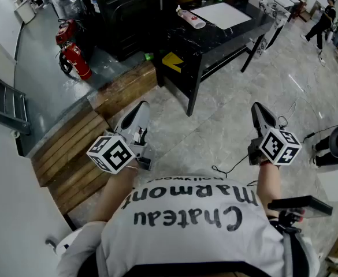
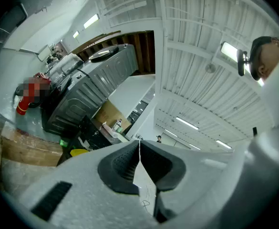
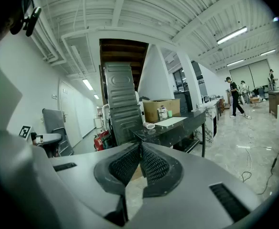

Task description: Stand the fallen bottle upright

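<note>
Grey marbled floor (image 1: 215, 131) fills the middle of the head view, with a black surface (image 1: 229, 36) standing at its far side. On that surface the bottle (image 1: 190, 18) lies on its side, white with a reddish end. It is just beside a white sheet (image 1: 222, 14) that lies flat on the same top. In the right gripper view the bottle shows again, lying down near the front edge of the surface, and a cardboard box (image 3: 160, 110) stands behind it.

Both grippers are held over the floor, short of the surface and well apart from the bottle. The left gripper (image 1: 141, 108) points roughly level toward the surface's left end. Its jaws are pressed fully together with nothing between them. The right gripper (image 1: 257, 109) is off to the right and aims the same way. Its jaws also meet at the tips and hold nothing.

Wooden planks (image 1: 70, 154) run along the floor to the left of the left gripper. Red fire extinguishers (image 1: 73, 53) stand beyond them. A person (image 1: 323, 17) walks at the far right of the room.
</note>
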{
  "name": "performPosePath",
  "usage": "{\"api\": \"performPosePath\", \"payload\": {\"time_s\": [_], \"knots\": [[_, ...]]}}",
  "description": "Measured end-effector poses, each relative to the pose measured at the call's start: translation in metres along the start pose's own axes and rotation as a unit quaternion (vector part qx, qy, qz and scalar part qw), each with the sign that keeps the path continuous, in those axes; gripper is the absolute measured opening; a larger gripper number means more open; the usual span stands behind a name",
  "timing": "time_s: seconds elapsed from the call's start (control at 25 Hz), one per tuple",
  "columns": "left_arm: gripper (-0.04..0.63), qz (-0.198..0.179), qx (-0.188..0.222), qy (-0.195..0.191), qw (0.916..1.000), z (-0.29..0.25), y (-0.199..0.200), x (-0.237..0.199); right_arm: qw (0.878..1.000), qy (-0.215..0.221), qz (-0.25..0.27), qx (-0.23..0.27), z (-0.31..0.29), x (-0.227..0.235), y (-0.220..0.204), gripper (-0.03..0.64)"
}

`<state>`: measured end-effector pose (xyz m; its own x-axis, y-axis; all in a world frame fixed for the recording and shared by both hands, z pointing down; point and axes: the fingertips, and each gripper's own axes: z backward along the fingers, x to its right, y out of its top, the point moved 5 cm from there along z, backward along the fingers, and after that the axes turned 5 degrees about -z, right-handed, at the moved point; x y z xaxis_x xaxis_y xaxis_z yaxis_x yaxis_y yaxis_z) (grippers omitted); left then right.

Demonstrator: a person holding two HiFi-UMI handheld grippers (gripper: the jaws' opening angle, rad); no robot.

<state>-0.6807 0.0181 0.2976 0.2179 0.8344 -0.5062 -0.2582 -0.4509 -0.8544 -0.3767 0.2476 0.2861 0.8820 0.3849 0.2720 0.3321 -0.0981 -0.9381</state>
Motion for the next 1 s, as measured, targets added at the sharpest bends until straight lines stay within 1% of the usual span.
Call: {"api": "performPosePath", "payload": {"time_s": [0.12, 0.28, 0.36, 0.64, 0.84, 1.0], "knots": [[0.020, -0.013, -0.005, -0.010, 0.9999, 0.000, 0.001, 0.006, 1.000, -0.002, -0.002, -0.001, 0.003, 0.002, -0.001, 0.023], [0.020, -0.052, -0.011, -0.016, 0.9985, -0.001, 0.005, 0.014, 1.000, -0.001, -0.002, -0.001, 0.002, 0.001, 0.000, 0.024], [0.020, -0.063, -0.013, -0.019, 0.9977, -0.002, 0.006, 0.016, 1.000, 0.000, -0.001, -0.004, 0.001, 0.000, -0.002, 0.024], [0.020, -0.057, -0.013, -0.017, 0.9981, -0.007, 0.006, 0.016, 1.000, -0.002, -0.015, -0.004, -0.006, 0.006, -0.003, 0.024], [0.020, -0.050, -0.013, -0.018, 0.9985, -0.008, -0.003, 0.013, 0.999, -0.009, -0.032, -0.020, -0.003, 0.011, -0.016, 0.025], [0.021, -0.069, -0.018, -0.028, 0.9971, -0.021, -0.006, 0.010, 0.998, -0.025, -0.053, -0.019, -0.005, 0.028, -0.017, 0.025]]}}
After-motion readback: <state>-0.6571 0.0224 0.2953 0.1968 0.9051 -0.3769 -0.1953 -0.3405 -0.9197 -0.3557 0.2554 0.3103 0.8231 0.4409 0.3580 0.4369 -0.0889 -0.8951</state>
